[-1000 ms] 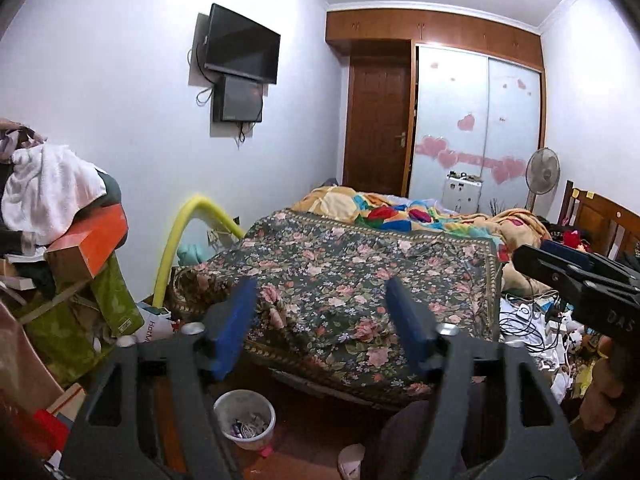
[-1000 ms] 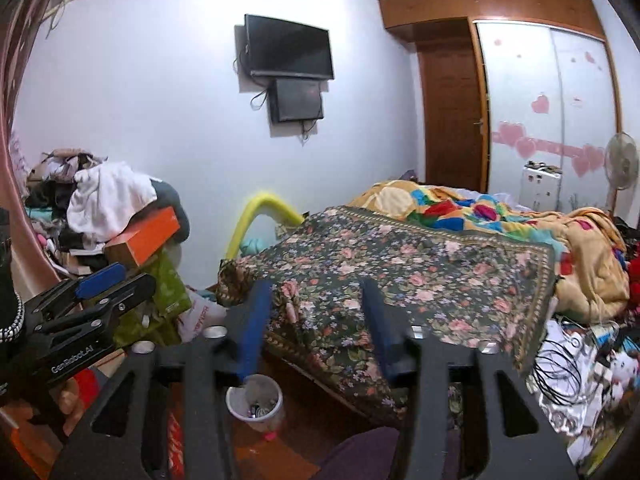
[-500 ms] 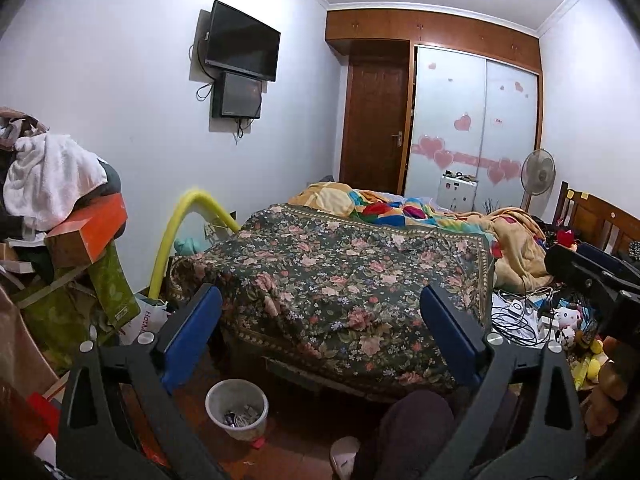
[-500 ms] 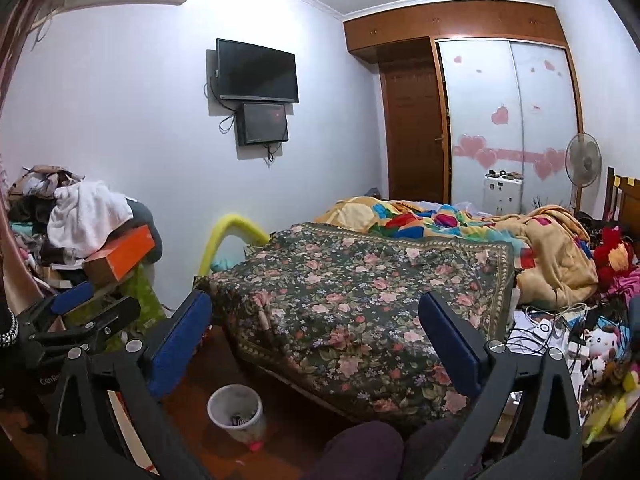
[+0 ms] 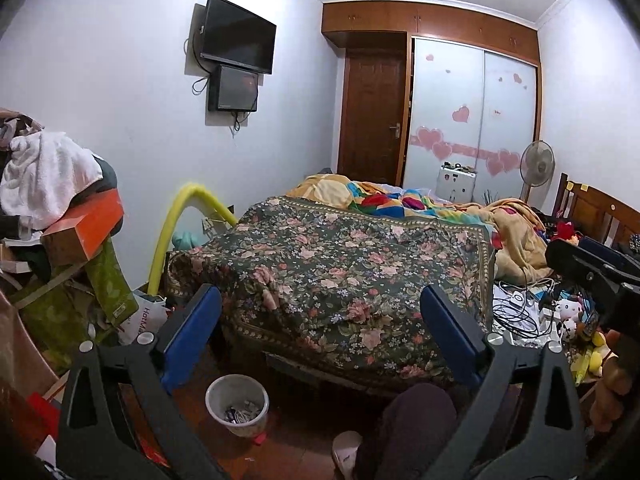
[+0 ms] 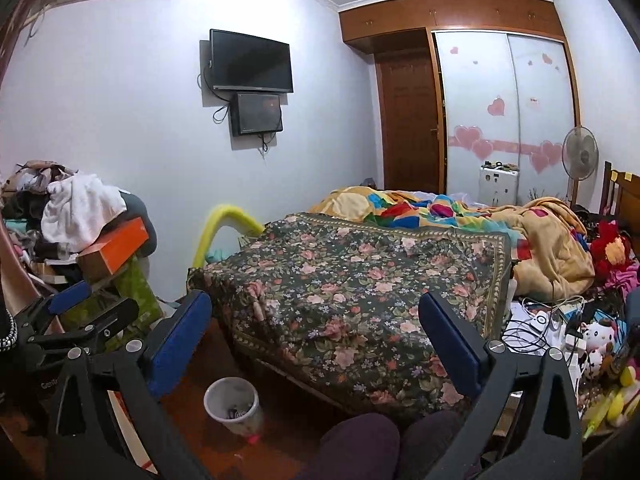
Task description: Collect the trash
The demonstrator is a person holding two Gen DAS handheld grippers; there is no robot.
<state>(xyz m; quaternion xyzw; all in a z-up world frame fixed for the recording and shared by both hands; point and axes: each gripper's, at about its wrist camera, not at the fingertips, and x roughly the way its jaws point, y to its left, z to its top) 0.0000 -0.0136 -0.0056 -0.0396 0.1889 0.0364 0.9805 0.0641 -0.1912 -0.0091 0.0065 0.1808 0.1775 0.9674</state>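
A small white waste bin [image 5: 237, 404] [image 6: 233, 405] stands on the brown floor by the foot of the bed, with scraps inside. A tiny pink scrap [image 6: 253, 438] lies on the floor beside it. My left gripper [image 5: 320, 304] is open, blue pads wide apart, nothing between them. The right gripper [image 6: 315, 308] is likewise open and empty. Both hover above the bin, pointing at the bed. The left gripper shows at the left edge of the right wrist view [image 6: 76, 316]; the right one shows at the right edge of the left wrist view [image 5: 592, 268].
A bed with a dark floral cover [image 5: 340, 276] fills the middle. Piled clothes and boxes [image 5: 60, 208] crowd the left. Cables and toys [image 5: 560, 312] litter the right side. A person's knees [image 6: 360, 440] sit at the bottom. A door [image 5: 372, 120] is at the back.
Both grippers opened wide from a narrower gap. The right wrist view shifted slightly, so the bed and wardrobe sit further left in it.
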